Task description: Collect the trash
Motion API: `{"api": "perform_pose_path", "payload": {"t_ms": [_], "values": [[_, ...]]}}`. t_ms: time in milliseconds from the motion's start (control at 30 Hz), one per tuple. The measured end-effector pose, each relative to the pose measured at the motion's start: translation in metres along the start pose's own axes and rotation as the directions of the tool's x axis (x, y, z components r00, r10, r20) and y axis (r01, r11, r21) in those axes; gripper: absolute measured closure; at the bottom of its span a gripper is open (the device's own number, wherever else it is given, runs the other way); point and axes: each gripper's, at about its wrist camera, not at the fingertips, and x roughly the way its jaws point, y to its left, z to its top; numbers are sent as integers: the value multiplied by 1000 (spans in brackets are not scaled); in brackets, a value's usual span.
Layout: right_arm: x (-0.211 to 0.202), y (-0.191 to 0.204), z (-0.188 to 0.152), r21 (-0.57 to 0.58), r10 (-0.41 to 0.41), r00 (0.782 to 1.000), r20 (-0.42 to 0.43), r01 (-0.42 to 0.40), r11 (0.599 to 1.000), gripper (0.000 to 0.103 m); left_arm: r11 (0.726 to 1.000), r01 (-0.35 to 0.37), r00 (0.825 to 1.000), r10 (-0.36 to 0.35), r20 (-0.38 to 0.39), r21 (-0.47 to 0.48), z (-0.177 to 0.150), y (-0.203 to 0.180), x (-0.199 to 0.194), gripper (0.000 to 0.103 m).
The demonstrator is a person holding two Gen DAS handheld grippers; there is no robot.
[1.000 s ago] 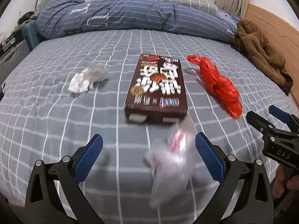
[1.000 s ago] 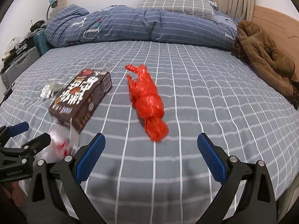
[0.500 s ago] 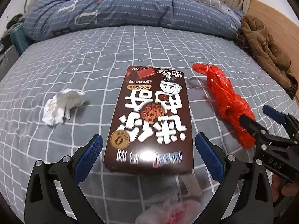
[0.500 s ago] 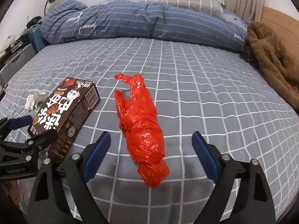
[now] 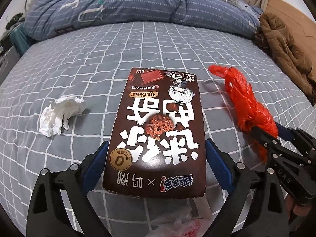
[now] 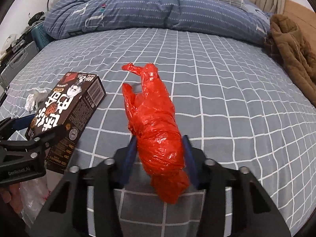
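Both claws work at once, one item each, prob. to clear two pieces of trash in a single go.

Left claw (image 5: 157, 165) straddles the near end of the brown snack box (image 5: 158, 130): blue pads sit at both long sides, touching or nearly so, so it looks clenched on the box, though actual squeeze is hard to confirm. Box near end seems tipped up off the bed (image 5: 98, 59) in the right wrist view. Gripping across the narrow width makes sense; the box is too long the other way.

Right claw (image 6: 160, 158) is closed in on the near part of the red plastic bag (image 6: 156, 122), pads pressing the crumpled film from both sides; far end trails away across the sheet.

Crumpled white tissue (image 5: 59, 116) lies left of the box, apart, untouched. A clear plastic bag (image 5: 177, 225) sits at the near edge below the box, likely the collection bag.

Room: bed open far and right; rolled duvet (image 5: 128, 6) along the far side, brown coat (image 5: 286, 49) far right. The claws are close side by side, so lifting straight up avoids a clash. Near bed edge is close.
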Motion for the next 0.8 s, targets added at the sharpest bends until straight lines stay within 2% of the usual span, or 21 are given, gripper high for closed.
{"api": "perform_pose_path", "payload": {"t_ms": [433,800], "values": [[-29,0,8,23,0,998,68,-1,1000,67,1000,-8,997,9,78,-13,3,0,-23,12],[-63,5,9,17,-4,993,122,2,1000,67,1000,-6,993,10,118,-29,6,1,-62,12]]}}
